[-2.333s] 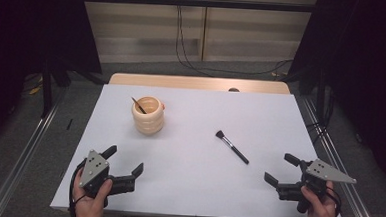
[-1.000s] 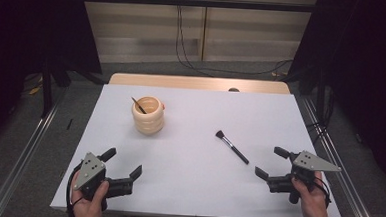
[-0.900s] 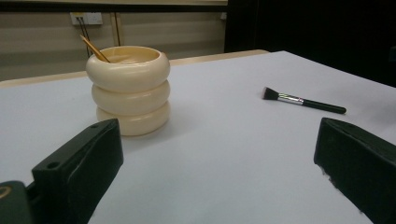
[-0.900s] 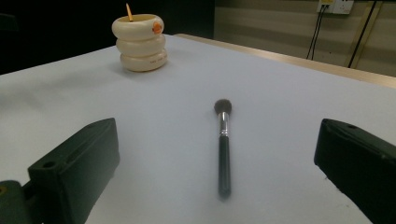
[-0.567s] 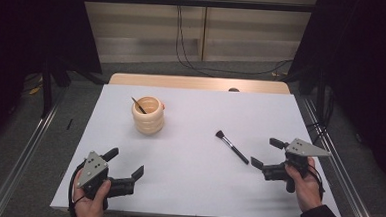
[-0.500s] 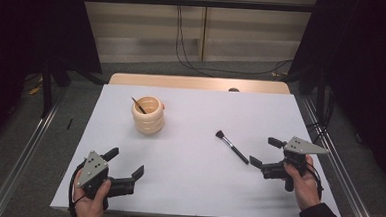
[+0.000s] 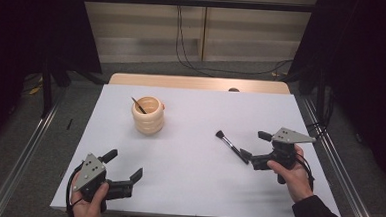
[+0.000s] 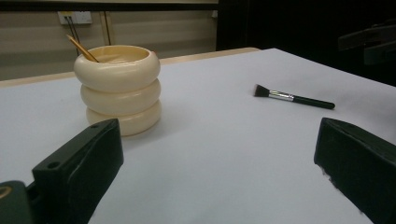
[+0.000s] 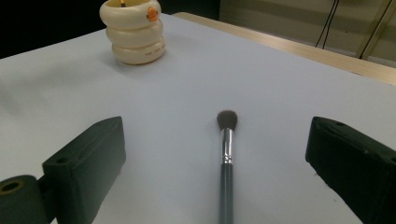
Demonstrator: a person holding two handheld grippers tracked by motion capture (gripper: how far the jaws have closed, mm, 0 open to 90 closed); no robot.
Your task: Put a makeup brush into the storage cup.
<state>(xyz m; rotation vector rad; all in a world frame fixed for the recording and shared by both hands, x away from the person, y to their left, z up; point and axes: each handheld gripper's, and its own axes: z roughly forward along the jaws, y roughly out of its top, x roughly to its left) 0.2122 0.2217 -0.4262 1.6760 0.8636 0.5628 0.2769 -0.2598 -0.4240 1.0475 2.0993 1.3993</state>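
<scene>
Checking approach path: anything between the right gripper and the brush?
Nothing. In the right gripper view only bare white table separates the open right gripper from the brush.

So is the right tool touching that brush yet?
Apart. In the right gripper view the brush lies on the table between the right tool's open jaws, with bare table on both sides.

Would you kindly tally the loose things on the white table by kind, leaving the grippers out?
Makeup brush lying on the table: 1
Cream ringed holder: 1
Thin stick standing in the holder: 1
Total: 3
</scene>
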